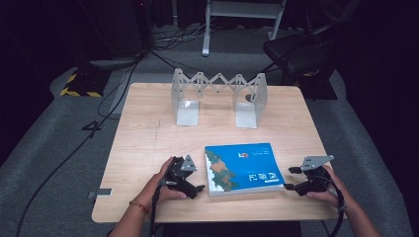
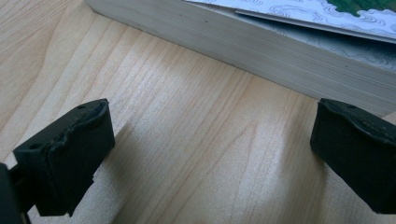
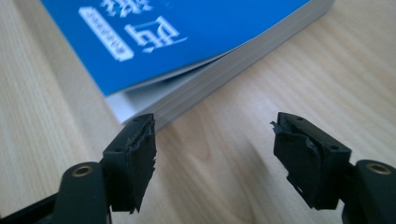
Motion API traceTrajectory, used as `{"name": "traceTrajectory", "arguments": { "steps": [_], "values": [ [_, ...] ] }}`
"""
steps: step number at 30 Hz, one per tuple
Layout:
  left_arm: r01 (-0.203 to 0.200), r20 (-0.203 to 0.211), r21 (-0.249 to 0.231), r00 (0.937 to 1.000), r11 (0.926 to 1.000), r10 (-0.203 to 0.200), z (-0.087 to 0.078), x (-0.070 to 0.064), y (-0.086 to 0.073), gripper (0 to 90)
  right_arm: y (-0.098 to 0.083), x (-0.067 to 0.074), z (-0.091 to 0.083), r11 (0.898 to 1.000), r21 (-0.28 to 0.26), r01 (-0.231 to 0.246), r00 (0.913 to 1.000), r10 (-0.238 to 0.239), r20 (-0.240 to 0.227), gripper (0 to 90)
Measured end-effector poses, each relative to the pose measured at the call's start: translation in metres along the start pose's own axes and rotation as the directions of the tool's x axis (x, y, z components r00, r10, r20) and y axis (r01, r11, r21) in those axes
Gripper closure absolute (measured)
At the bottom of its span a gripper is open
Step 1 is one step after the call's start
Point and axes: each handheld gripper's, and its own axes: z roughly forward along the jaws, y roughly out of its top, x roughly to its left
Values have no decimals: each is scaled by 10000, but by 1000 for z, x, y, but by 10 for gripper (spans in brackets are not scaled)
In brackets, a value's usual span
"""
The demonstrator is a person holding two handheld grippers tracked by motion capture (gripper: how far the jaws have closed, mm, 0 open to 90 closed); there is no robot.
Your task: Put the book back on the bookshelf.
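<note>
A blue paperback book (image 1: 243, 168) lies flat near the front of the wooden table (image 1: 148, 133), its cover showing a map picture and white lettering. My left gripper (image 1: 195, 185) rests on the table just left of the book, open, with bare wood between its jaws. In the left gripper view the book's page edge (image 2: 261, 44) runs across the top, close ahead of the left gripper (image 2: 212, 149). My right gripper (image 1: 291, 178) sits at the book's right front corner, open. In the right gripper view the blue cover (image 3: 187, 32) lies just beyond the right gripper (image 3: 215, 154).
A metal expanding book rack (image 1: 220, 96) with two upright end plates stands at the back of the table. Beyond the table are cables on grey carpet, a dark chair (image 1: 301, 49) at the right and a white frame (image 1: 242, 15).
</note>
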Motion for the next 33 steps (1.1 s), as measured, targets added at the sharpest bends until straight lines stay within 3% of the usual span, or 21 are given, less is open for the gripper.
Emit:
{"name": "traceTrajectory", "arguments": {
  "steps": [3, 6, 9, 17, 22, 23, 26, 33],
  "values": [
    [7, 1, -4, 10000, 10000, -7, 0, 0, 0, 3, 0, 2, 4, 9995, 226, 202, 9997, -205, 152, 312],
    [5, 1, -2, 10000, 10000, -5, 0, 0, 0, 3, -3, 1, 4, 9992, 318, 233, 9995, -226, -233, 304],
    [6, 1, -3, 10000, 10000, -6, 0, 0, 0, 3, -3, 4, 5, 9979, 342, 557, 9977, -543, -410, 295],
    [13, 0, -1, 10000, 10000, -13, 0, 0, 0, 3, 0, 6, 9, 9979, 333, 559, 9980, -548, -321, 280],
    [7, 0, -3, 10000, 10000, -7, 0, 0, 0, 3, 2, 6, 7, 9980, 154, 617, 9976, -612, -316, 280],
    [7, 0, -5, 10000, 10000, -7, 0, 0, 0, 3, 3, 6, 4, 9988, -116, 484, 9982, -488, -346, 283],
    [10, 1, -6, 10000, 10000, -10, 0, 0, 0, 3, 4, 6, 1, 9990, -247, 366, 9988, -374, -317, 282],
    [8, -2, -5, 10000, 10000, -8, 0, 0, 0, 3, 9, 10, 1, 9967, -627, 516, 9987, -514, 48, 281]
  ]
}}
